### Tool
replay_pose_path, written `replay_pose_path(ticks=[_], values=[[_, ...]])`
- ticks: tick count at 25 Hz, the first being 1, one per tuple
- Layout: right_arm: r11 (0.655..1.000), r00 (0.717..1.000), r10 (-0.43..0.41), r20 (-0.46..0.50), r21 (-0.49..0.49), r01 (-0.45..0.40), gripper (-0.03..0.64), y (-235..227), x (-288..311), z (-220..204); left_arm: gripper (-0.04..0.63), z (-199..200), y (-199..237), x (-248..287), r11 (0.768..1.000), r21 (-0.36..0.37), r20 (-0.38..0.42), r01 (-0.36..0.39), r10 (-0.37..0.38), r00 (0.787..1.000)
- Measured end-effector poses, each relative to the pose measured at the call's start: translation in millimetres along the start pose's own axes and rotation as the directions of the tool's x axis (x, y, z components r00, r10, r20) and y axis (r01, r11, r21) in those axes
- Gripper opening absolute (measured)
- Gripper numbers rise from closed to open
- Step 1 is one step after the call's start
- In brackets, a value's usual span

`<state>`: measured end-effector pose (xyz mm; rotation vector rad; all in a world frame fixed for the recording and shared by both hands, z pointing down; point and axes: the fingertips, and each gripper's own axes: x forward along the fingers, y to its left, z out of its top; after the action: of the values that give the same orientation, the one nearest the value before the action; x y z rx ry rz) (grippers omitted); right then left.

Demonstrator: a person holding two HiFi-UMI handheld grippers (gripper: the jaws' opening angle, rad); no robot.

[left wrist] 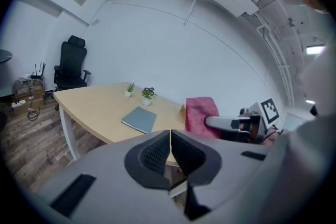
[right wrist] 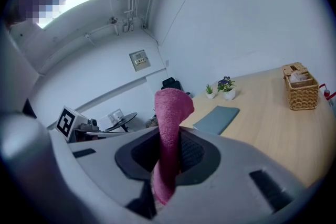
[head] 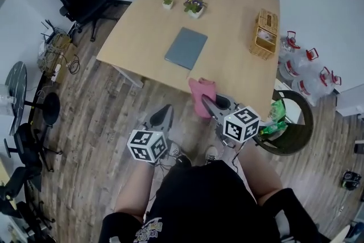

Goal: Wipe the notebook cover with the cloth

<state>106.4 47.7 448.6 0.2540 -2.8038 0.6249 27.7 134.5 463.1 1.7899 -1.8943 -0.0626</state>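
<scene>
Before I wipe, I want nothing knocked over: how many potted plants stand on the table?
2: a green plant and a purple-flowered plant side by side beyond the notebook. None seems hidden.

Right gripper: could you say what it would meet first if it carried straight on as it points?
Carrying the cloth, it would probably meet the table's bare top just short of the notebook; depth is unclear.

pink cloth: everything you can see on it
The cloth is pink, fuzzy like terry. The jaws of the right hand-held gripper are shut on it: a folded loop stands above them, the tail hangs below. It is held in the air by the near edge of the table, short of the notebook; only the jaws touch it.
</scene>
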Motion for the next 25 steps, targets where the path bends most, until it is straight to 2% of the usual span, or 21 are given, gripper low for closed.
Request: replay_pose_path(ticks=[14, 25], values=[[0.992, 0.993, 0.119, 0.014, -0.042, -0.119, 0.066, -16.1, -78.9, -0.2, 0.011, -23.9, -102.1, -3.6, 0.997, 0.013, 0.064, -0.077, 0.076, 0.995], [0.985, 0.987, 0.161, 0.02, -0.059, -0.16, 0.066, -16.1, -107.2, -0.4, 0.011, -34.0, -134.6, -10.4, 0.995, 0.016, 0.087, -0.098, 0.096, 0.992]])
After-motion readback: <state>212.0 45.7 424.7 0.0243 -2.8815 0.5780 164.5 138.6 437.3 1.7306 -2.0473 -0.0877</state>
